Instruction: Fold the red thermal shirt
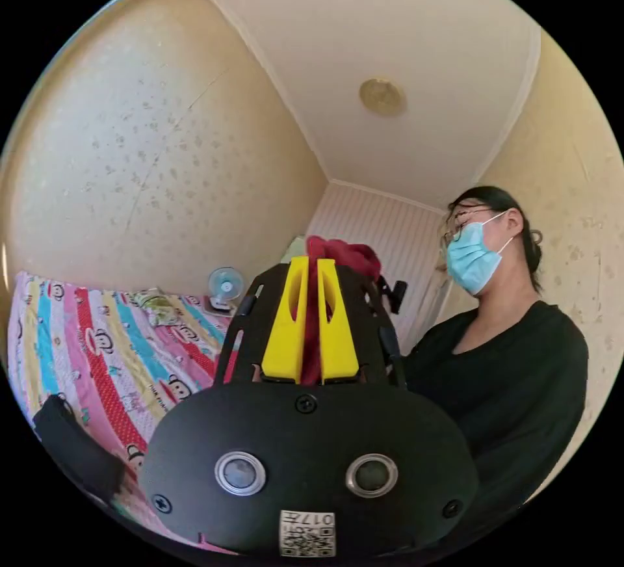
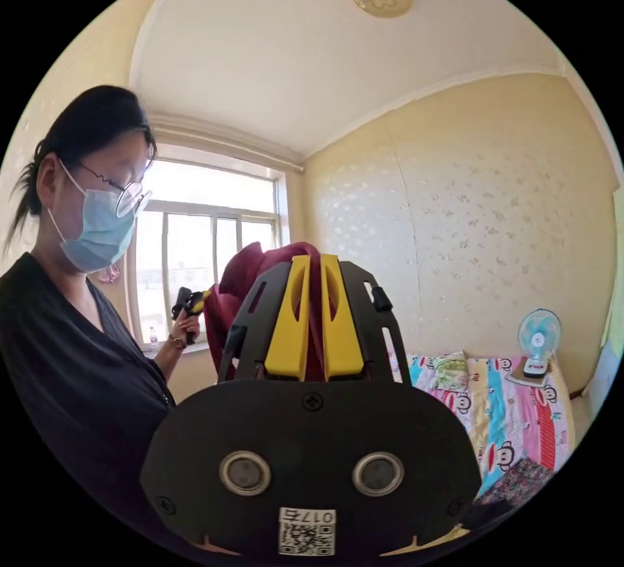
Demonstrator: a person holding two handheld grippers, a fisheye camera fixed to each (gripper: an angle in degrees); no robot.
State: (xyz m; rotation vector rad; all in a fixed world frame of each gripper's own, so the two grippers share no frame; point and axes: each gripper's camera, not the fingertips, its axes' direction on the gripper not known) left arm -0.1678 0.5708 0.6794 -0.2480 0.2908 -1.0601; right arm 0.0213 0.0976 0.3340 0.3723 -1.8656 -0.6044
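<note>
Left gripper (image 1: 311, 268): yellow jaws drawn close together, red fabric pinched between them along their length. Held raised, pointed toward the upper part of the room.

Right gripper (image 2: 312, 264): yellow jaws likewise drawn close, with dark red cloth clamped in the narrow slot between them. Held raised.

Red thermal shirt (image 1: 344, 255): held aloft by both grippers. In the left gripper view it is seen bunched just beyond the jaw tips; in the right gripper view (image 2: 244, 287) it is seen draped in folds beside and behind the jaws, toward the window. In that same view the other gripper (image 2: 195, 300) is seen at the shirt's far edge, carried in a hand (image 2: 183, 333); its jaw state cannot be told from there.

Person (image 1: 513, 372): seated or standing just beside the grippers, dressed in a black top.

Bed cover (image 1: 104, 346): striped in many colours, printed with cartoon figures, spread below the grippers.

Small fan (image 1: 225, 286): set upright at the far end of the bed, against the wall.

Window (image 2: 195, 248): bright, behind the shirt in the right gripper view.

Ceiling fitting (image 1: 382, 97): round, mounted overhead.
</note>
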